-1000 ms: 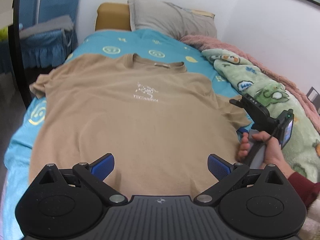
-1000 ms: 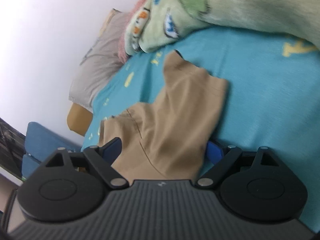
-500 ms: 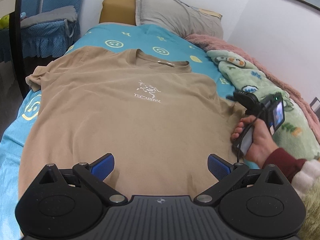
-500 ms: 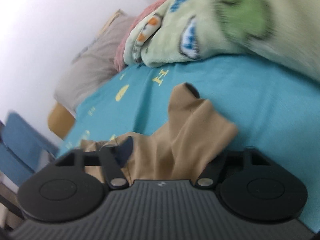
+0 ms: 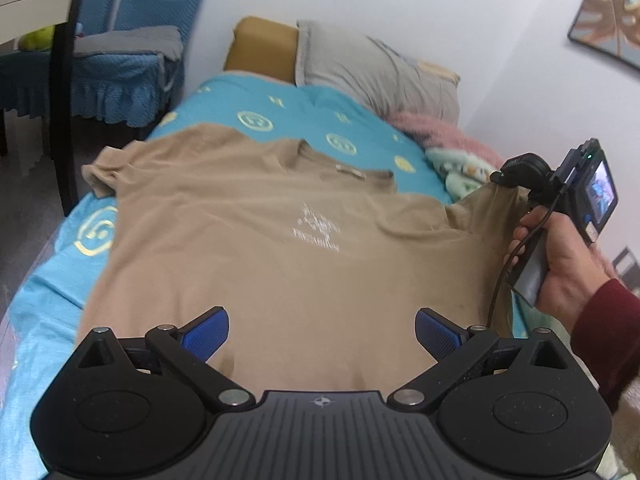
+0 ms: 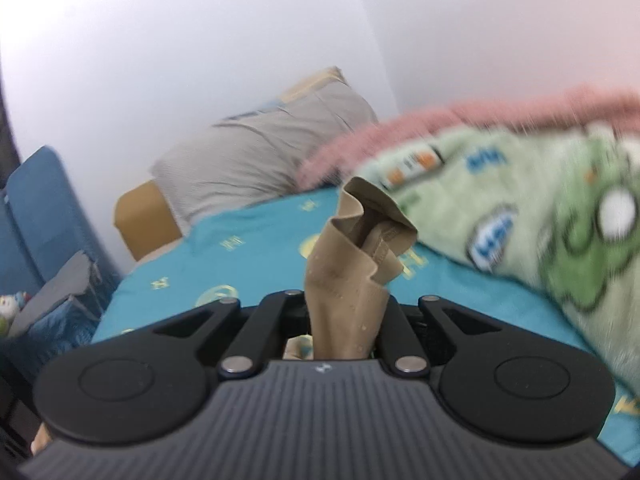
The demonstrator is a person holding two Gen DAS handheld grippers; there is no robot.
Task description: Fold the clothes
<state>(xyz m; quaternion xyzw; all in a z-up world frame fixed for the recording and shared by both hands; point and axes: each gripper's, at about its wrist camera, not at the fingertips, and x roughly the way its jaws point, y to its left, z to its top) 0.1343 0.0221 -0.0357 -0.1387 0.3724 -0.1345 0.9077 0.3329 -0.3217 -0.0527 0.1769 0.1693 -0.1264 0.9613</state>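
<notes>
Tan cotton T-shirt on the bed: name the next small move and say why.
Probably carry the sleeve across the tan cotton T-shirt toward its chest. The right claw is shut on that sleeve, lifted off the turquoise sheet, while the left claw hovers open over the hem.

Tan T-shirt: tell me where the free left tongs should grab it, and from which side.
Grip the far sleeve of the tan T-shirt, coming from the bed's open edge: it lies bunched and raised there, mirroring the sleeve the right tongs hold.

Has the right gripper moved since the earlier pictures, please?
Yes. In the left wrist view the right gripper has risen from the blue sheet, lifting the T-shirt sleeve towards the pink blanket.
</notes>
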